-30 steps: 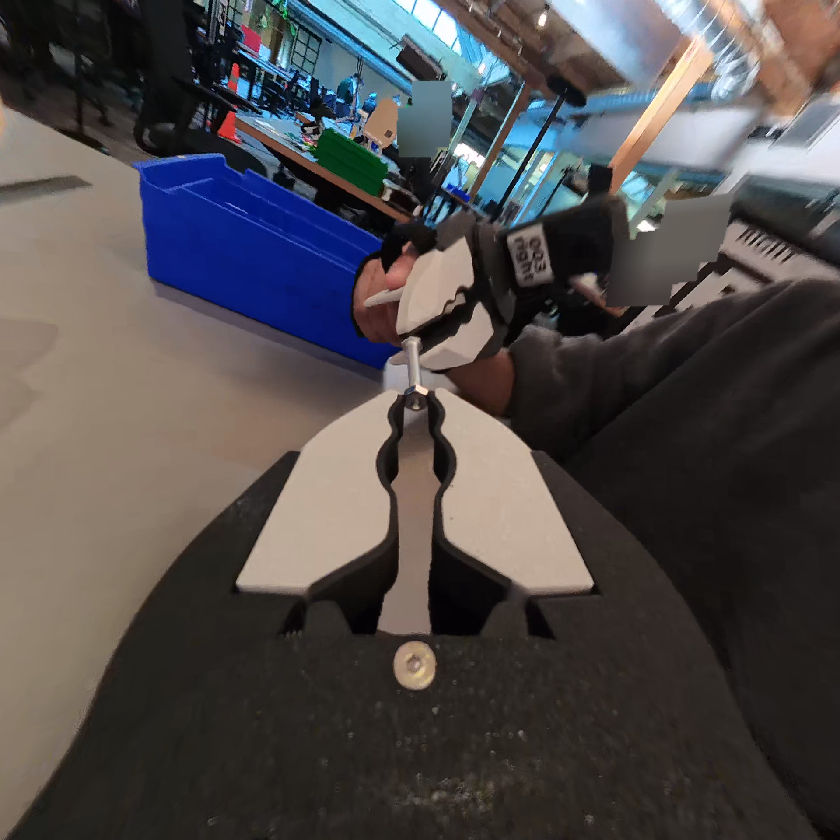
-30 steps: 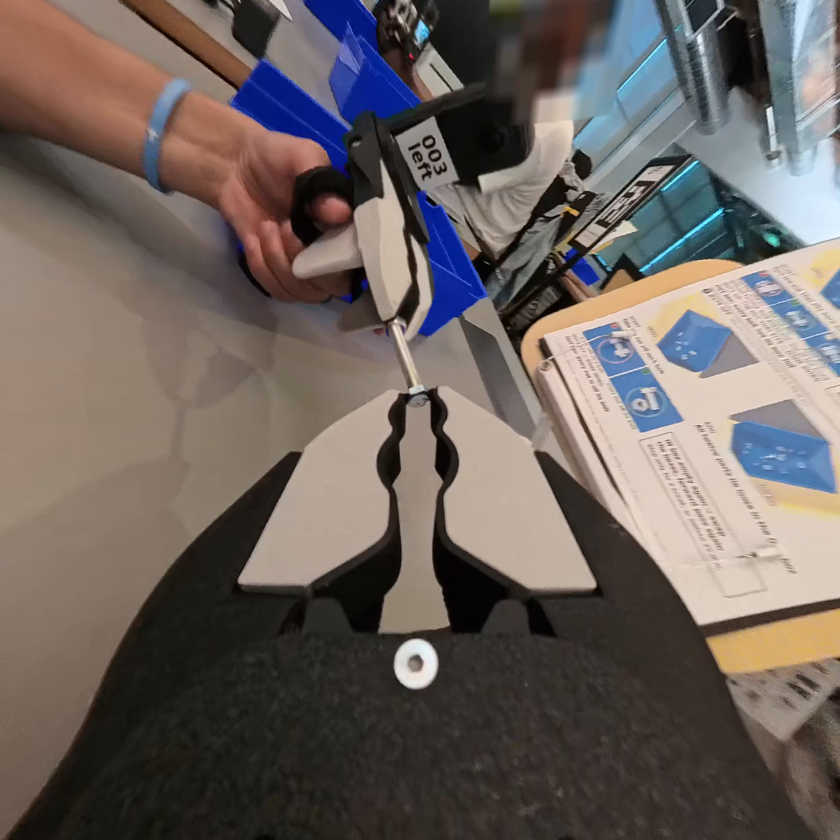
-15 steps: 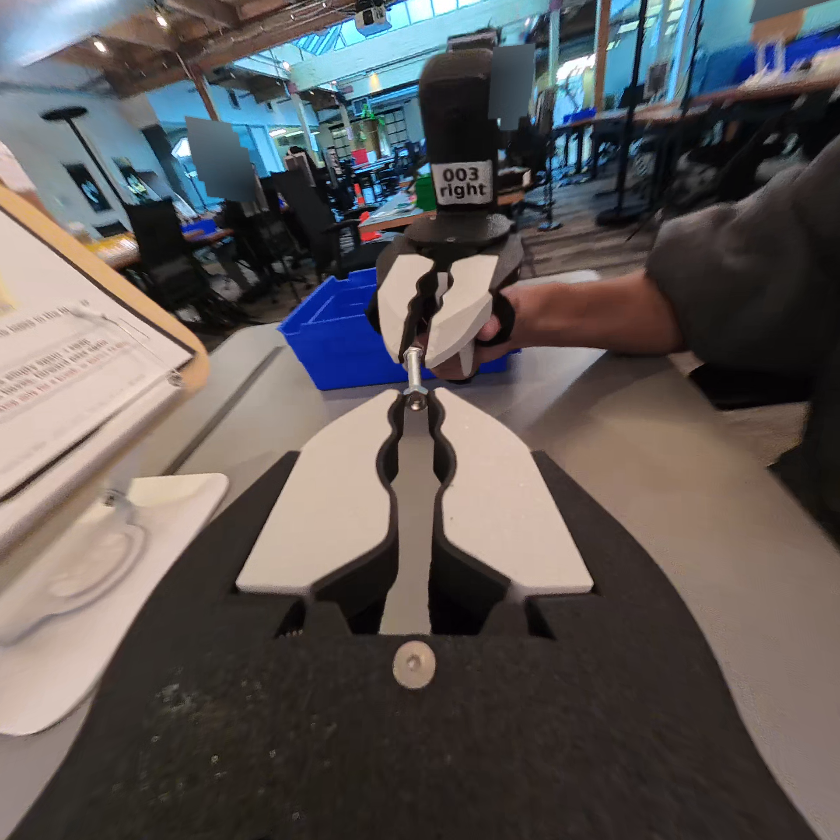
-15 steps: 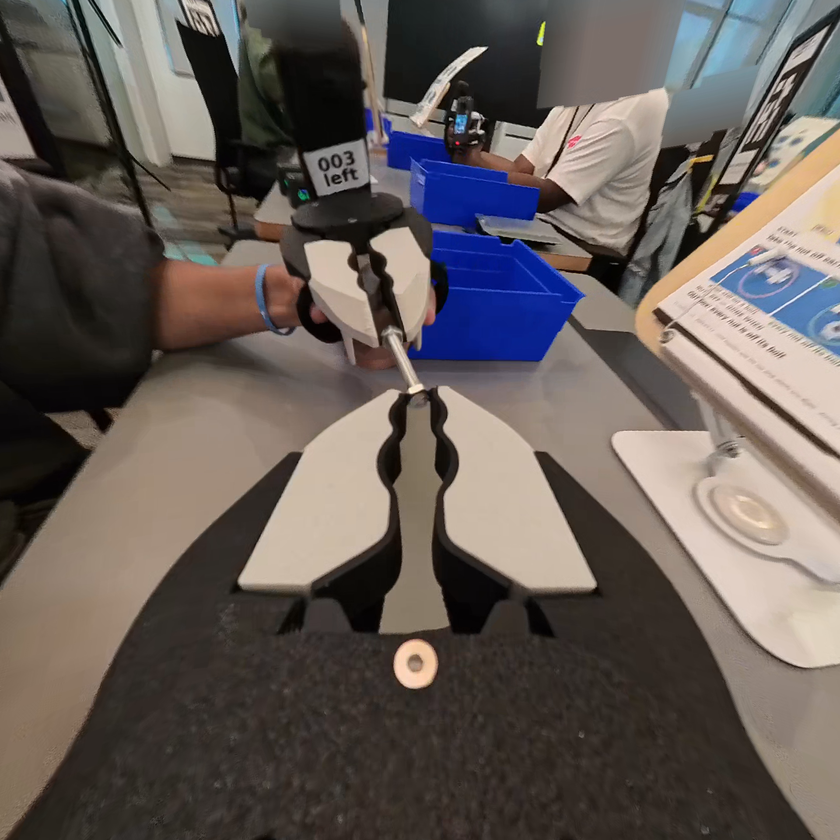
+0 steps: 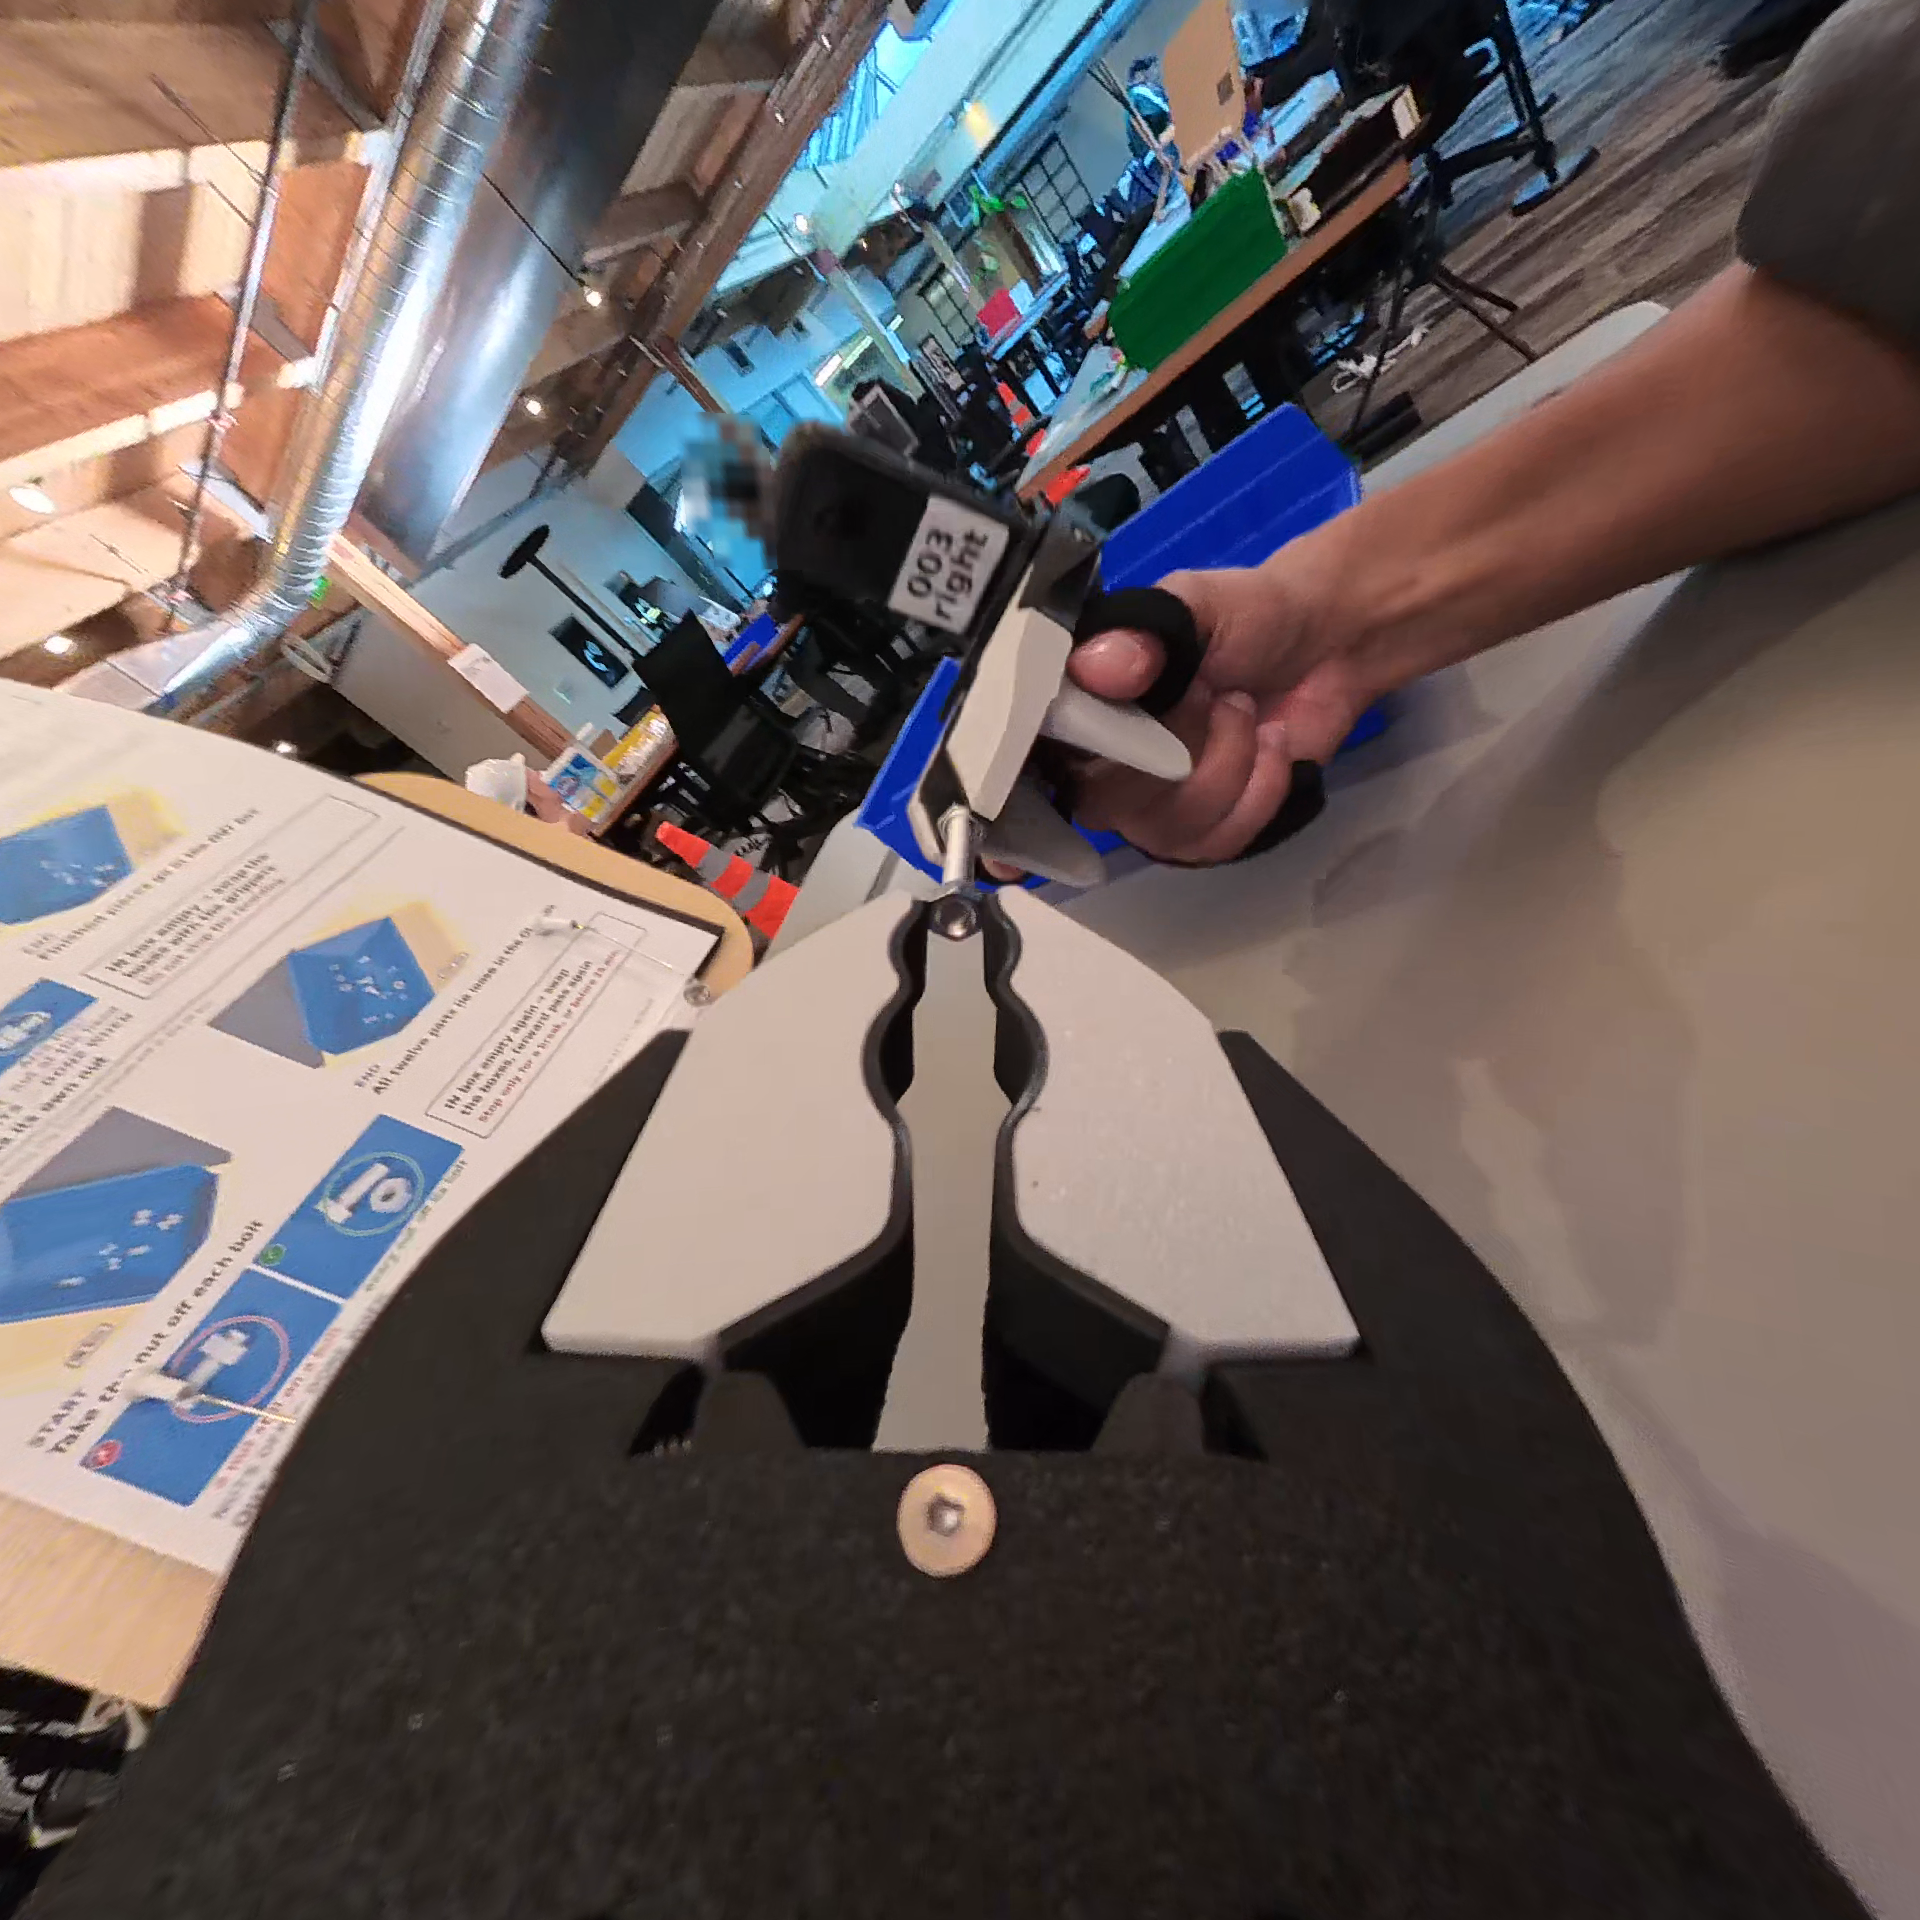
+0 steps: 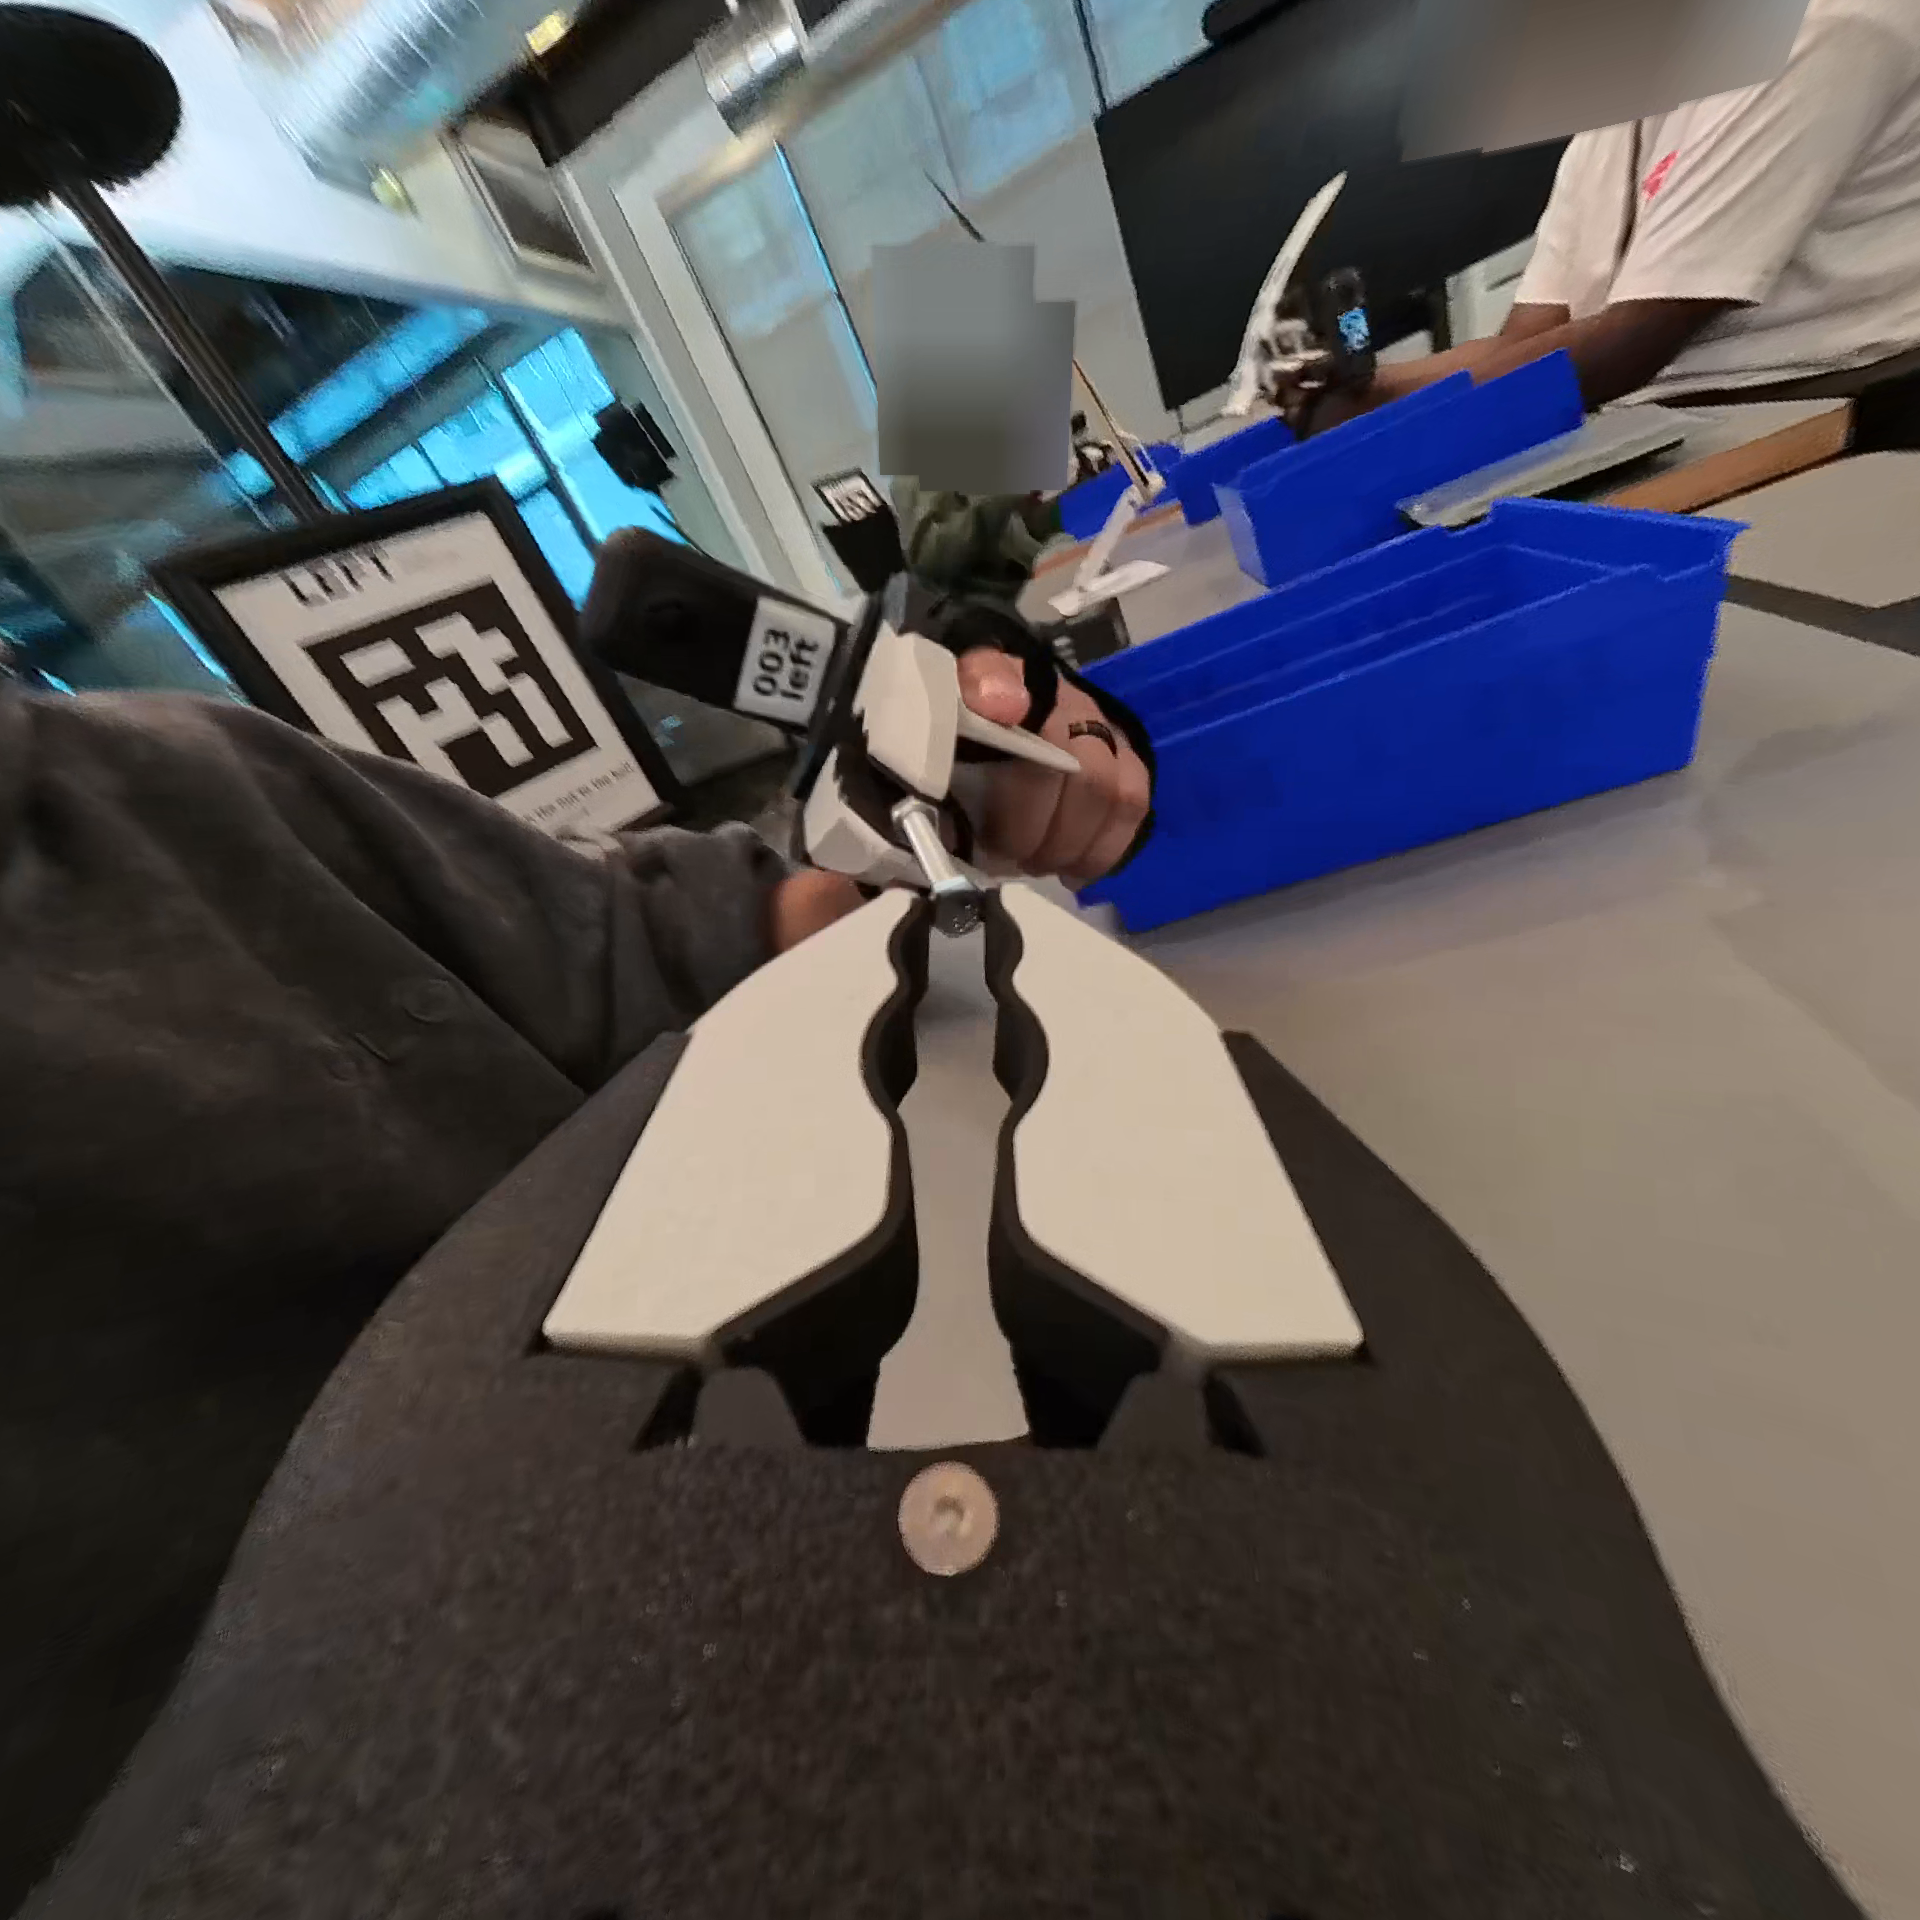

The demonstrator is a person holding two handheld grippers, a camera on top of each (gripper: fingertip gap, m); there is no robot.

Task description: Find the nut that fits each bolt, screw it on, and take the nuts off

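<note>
Both views rolled sideways, left claw (image 5: 956, 914) clenched on nut (image 5: 957, 922), right claw (image 6: 956, 920) clenched on bolt (image 6: 923, 831), white printed sticker (image 5: 948, 577) on each

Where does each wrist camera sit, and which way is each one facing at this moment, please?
Left wrist view: on the left gripper, looking along its fingers at the right gripper, the right hand that holds it and an instruction sheet.
Right wrist view: on the right gripper, looking the opposite way at the left gripper, the left hand, a grey sleeve and a blue bin.
Shared: the views face each other. Both show the bolt clamped between the two grippers above the grey table.
</note>
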